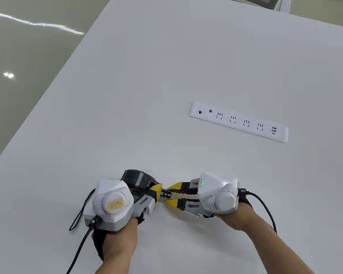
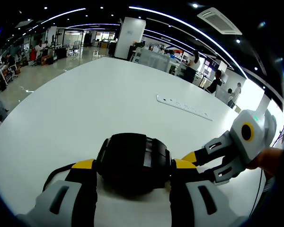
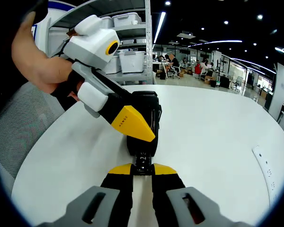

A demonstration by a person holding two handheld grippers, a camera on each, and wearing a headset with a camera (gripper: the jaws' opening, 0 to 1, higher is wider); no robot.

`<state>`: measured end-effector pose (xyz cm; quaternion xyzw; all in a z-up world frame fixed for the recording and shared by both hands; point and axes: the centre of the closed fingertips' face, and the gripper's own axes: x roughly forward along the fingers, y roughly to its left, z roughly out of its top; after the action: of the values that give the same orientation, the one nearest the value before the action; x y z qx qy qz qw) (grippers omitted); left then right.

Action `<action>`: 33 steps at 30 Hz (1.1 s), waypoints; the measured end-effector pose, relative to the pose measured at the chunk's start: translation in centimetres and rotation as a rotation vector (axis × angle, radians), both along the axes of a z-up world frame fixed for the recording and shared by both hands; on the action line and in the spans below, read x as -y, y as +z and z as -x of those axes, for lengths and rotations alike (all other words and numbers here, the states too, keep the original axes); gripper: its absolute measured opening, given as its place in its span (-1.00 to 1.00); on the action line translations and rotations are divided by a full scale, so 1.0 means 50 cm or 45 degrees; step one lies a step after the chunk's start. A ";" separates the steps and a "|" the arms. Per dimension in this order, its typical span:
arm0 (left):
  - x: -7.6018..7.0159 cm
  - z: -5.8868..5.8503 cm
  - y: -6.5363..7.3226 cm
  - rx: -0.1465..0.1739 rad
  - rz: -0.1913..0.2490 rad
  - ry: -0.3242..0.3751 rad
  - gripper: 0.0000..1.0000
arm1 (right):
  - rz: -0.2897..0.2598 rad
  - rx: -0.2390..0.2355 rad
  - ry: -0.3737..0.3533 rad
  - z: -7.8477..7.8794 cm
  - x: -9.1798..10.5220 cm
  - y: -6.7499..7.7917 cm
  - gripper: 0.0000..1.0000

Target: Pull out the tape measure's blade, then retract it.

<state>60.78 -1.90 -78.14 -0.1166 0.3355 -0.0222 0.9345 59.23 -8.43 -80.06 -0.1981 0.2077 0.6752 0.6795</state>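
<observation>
Head view looks steeply down from over the near edge of the white tabletop (image 1: 160, 68), so the left gripper (image 1: 152, 196) and right gripper (image 1: 172, 194) sit at the bottom of frame and the power strip (image 1: 238, 121) lies farther out on the right. Left gripper view rides low, just above the tabletop, facing the far side, super close on the tape measure (image 2: 133, 158). Right gripper view is just as low and close but faces left across the scene, straight at the left gripper. All three share the tape measure and the power strip.
</observation>
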 end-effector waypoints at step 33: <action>-0.006 -0.004 -0.001 -0.002 0.002 0.004 0.17 | 0.000 0.014 -0.003 -0.005 -0.034 -0.004 -0.72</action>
<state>60.96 -1.62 -78.18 -0.1177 0.3360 -0.0208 0.9342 59.47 -6.73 -80.27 -0.2015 0.2041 0.6732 0.6815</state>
